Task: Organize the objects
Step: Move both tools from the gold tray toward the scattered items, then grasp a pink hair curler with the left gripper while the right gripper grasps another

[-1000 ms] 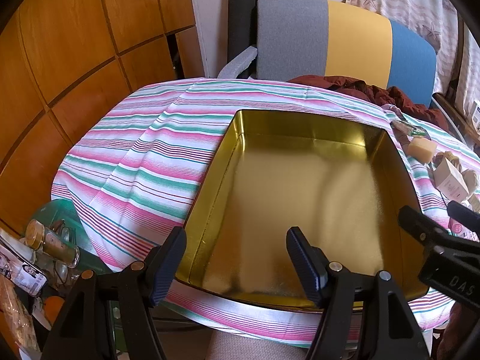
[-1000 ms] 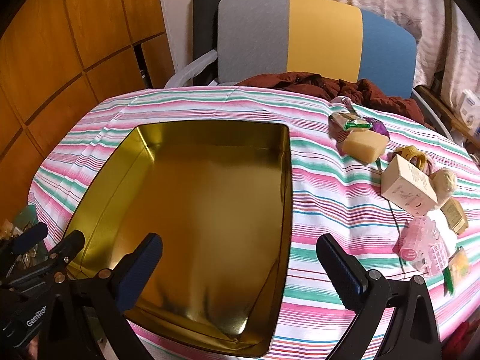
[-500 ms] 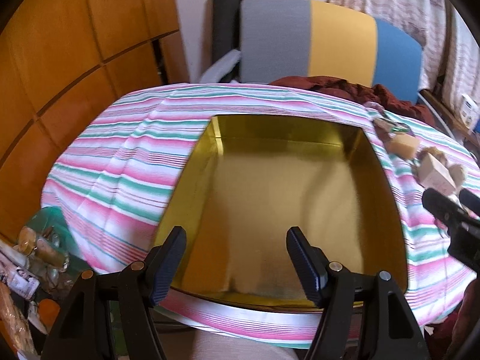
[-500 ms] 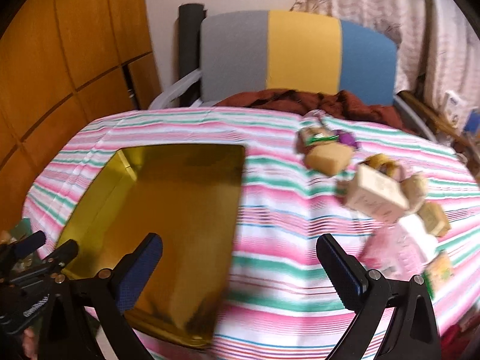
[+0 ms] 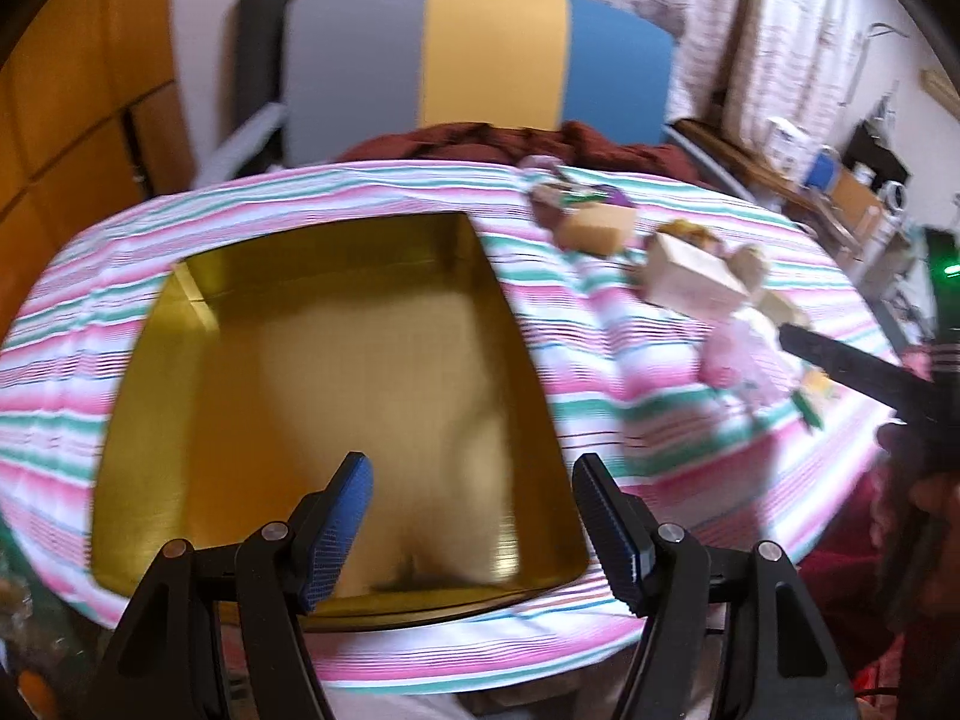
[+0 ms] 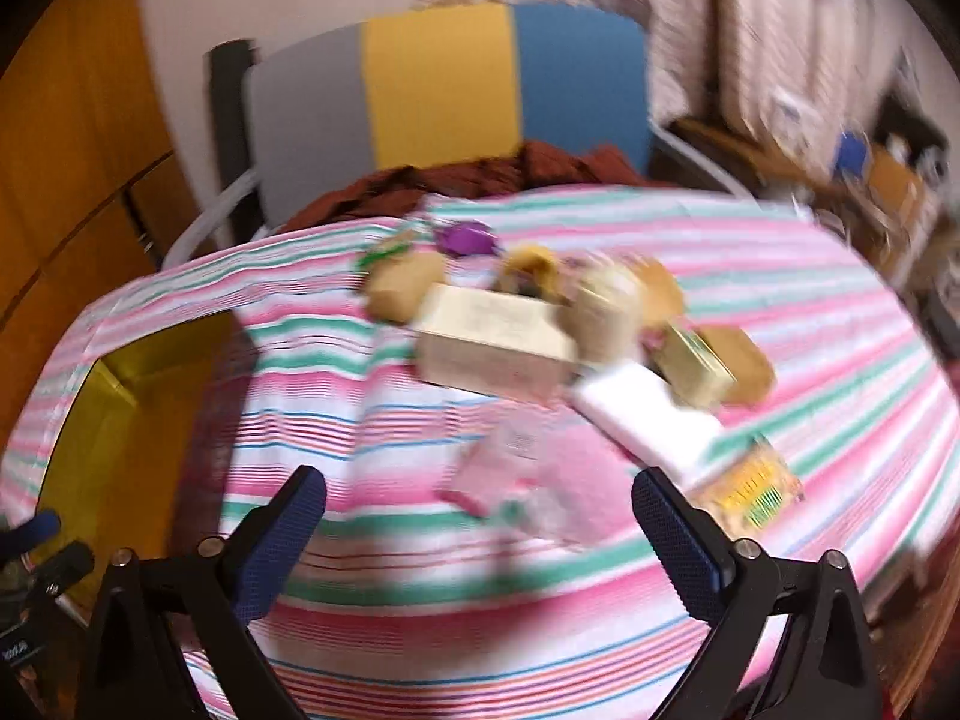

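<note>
The right claw [image 6: 477, 540], tilted downward and empty, has just been narrowing above the blurred pink plastic packet [image 6: 516, 474]; the left claw [image 5: 474, 531], released, hangs over the shiny gold rectangular tin [image 5: 150, 420] at lower left.

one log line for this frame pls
phase: reach | left claw: open, over empty gold tin | right claw: open, just narrowing, empty, nearing pink packet

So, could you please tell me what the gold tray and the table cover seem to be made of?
Tray: probably thin metal with a glossy gold finish; its walls throw mirror-like reflections. Table cover: likely woven fabric, matte; it wrinkles and drapes over the edge.
</note>
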Motion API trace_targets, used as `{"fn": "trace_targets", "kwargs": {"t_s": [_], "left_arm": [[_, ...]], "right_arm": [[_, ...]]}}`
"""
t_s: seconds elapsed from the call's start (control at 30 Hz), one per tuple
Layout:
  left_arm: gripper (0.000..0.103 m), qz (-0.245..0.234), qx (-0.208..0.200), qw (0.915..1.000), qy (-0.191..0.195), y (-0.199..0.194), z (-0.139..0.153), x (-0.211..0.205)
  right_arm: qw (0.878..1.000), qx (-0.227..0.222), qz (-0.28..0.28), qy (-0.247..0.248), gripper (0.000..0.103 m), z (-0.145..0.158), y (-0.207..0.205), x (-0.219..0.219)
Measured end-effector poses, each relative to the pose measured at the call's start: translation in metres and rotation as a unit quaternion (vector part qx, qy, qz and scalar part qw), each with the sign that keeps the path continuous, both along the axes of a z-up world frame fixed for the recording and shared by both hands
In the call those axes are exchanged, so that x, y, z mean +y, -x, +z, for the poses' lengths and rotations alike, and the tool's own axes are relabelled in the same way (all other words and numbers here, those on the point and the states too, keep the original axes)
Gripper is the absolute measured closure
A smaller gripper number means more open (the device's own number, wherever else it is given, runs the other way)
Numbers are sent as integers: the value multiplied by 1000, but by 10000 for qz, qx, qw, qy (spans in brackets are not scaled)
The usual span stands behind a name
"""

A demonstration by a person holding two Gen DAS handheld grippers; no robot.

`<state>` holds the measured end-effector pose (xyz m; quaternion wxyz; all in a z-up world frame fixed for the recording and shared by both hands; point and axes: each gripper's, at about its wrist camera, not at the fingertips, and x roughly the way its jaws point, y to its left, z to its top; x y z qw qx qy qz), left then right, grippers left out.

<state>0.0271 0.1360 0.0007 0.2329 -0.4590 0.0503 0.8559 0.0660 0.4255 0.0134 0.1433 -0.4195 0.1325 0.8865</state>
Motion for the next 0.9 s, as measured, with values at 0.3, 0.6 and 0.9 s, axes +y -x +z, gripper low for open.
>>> {"fn": "trace_targets", "kwargs": {"t_s": [0.3,0.6,0.9], "left_arm": [[33,-775,-166,9968,-136,-9,-1,59],[33,-1017,-589,9908,-667,13,-13,101],[34,-1548,-715,9821,-797,29,-35,157]], "right_arm": [[9980,-562,285,-45,36,-30,5,47],[9946,-771,668,171,51,-54,34,52],[9911,-780,596,904,41,-59,27,67]]}}
